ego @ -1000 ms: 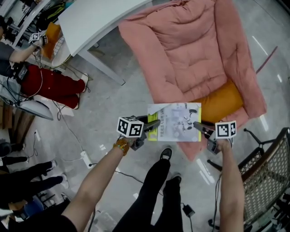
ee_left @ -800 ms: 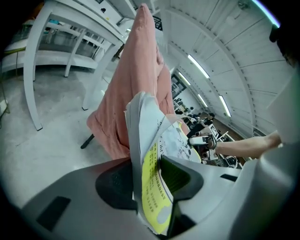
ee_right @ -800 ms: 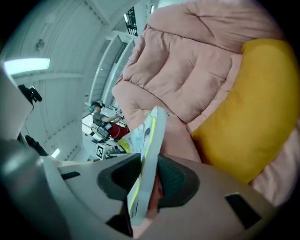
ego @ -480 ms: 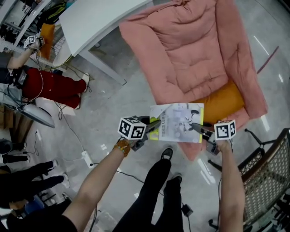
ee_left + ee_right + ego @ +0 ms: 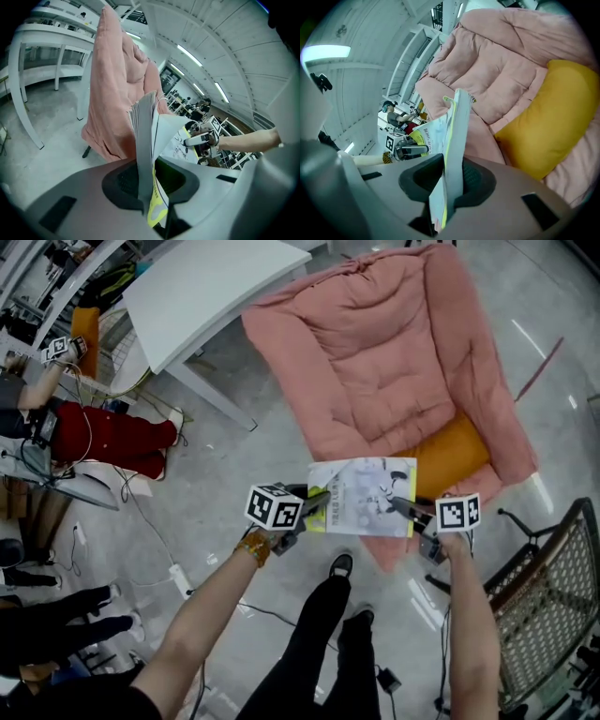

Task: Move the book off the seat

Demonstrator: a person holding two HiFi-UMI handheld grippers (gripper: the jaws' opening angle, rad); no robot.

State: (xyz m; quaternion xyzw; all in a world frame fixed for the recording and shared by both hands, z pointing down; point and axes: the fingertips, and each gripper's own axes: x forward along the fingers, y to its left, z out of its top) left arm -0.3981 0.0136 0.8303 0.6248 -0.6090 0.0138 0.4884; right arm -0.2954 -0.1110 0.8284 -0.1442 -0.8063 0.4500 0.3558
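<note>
**Position of the workpiece.** The thin, white softcover book with a yellow-green strip along one edge (image 5: pixel 361 496) hangs between the two grippers. It lies roughly flat over the front lip of the seat, a chair draped in a pink quilted cover (image 5: pixel 394 343). It sits just beside the orange cushion (image 5: pixel 450 454). The head view does not show whether the underside touches the pink cover. The right gripper view suggests that it is clear.

**Gripper state.**
- The left gripper (image 5: pixel 314 502) has just been closing. Its jaws are now clamped on the book's left edge, and the pads press the page block between them.
- The right gripper (image 5: pixel 400 506) has also just been closing. Its jaws are now clamped on the opposite edge.

**Handling properties (assessment).**
- The book is probably light. Two grips are needed for control, not for load.
- It is flexible. In the left gripper view the pages (image 5: pixel 143 117) fan apart above the jaws, so the block is loose and can sag or splay.
- The cover looks smooth and may slide under a weak pinch.
- It is not fragile, but the pages can crease at the pads.

**Recommended hold.** Keep the grips on opposite edges, well inside the margin. Keep both grippers level with each other and a constant distance apart, so that the book neither buckles nor pulls free. Carry it away from the seat over the grey floor (image 5: pixel 244 456).
</note>
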